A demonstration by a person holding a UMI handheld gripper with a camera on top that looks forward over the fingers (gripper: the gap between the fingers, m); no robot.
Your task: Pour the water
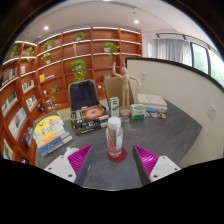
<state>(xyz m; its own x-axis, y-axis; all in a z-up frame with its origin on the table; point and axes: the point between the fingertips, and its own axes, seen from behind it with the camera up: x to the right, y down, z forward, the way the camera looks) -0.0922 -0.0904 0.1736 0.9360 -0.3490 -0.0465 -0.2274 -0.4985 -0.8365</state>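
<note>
Bottle contents unclear; fingers cut off below; shelf items too small.

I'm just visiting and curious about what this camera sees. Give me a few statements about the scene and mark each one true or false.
1. A clear bottle with a red base stands on the grey table. True.
2. The gripper is clamped on the bottle. False: the fingers are open, and the bottle stands on the table just ahead, in line with the gap between them.
3. Wooden shelves with green plants line the wall behind the table. True.
4. The bottle lies on its side. False: it is upright.
5. A dark chair sits beyond the table. True.
</note>
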